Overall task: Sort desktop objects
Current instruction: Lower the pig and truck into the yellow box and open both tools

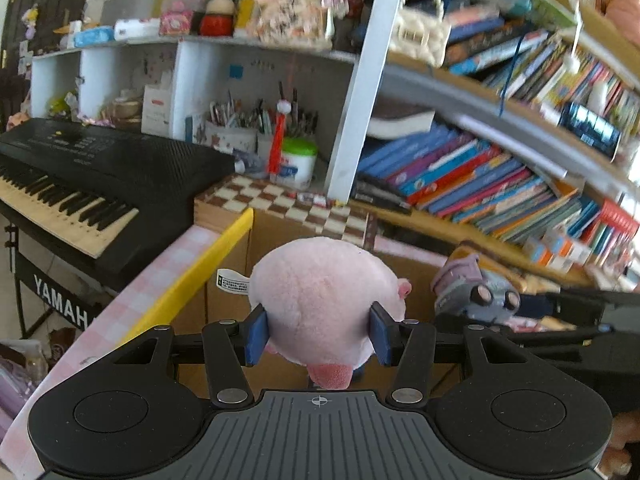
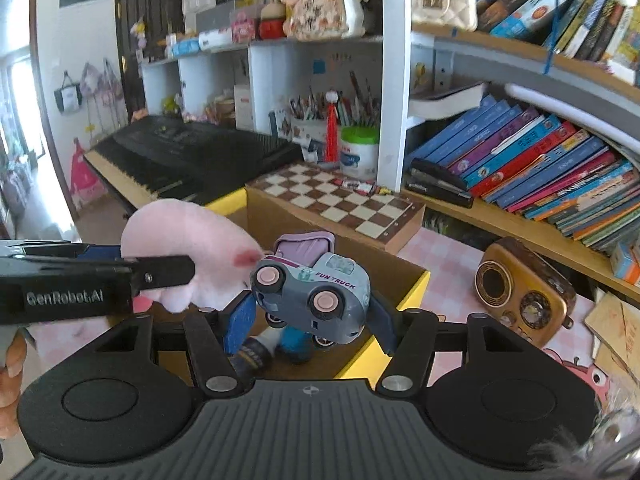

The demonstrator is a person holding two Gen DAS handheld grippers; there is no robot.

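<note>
Notably, left wrist view only: the pink plush toy (image 1: 324, 300) seen from behind, with its white sewn-in label; the toy truck (image 1: 476, 292) shows only as a blurred shape to the right, and the keyboard's brand lettering is readable at lower left.
Right wrist view only: the toy truck (image 2: 316, 296) close up with "FUN TRUCK" on its side, a brown retro radio (image 2: 524, 292) on the pink checked surface (image 2: 444, 256), and small items lying on the floor of the cardboard box (image 2: 412, 272).
Both views: electronic keyboard (image 1: 96, 184), chessboard (image 2: 340, 200), pen holders, rows of books on the shelf (image 2: 540, 168).
Left gripper (image 1: 318, 334): its blue fingers (image 1: 256, 336) are partly closed and press into both sides of the plush toy, which bulges out above them.
Right gripper (image 2: 316, 320): its blue fingers (image 2: 240, 320) are partly closed against the two sides of the toy truck, which is tilted with its wheels turned toward the camera.
Plush toy position: held up in the air over the box with the yellow rim, just left of the truck; in the right wrist view it touches or nearly touches the truck's front, I cannot tell which.
Toy truck position: held over the open box, above the items inside it.
Person: a hand shows at the left edge of the right wrist view, behind the left gripper's black body.
</note>
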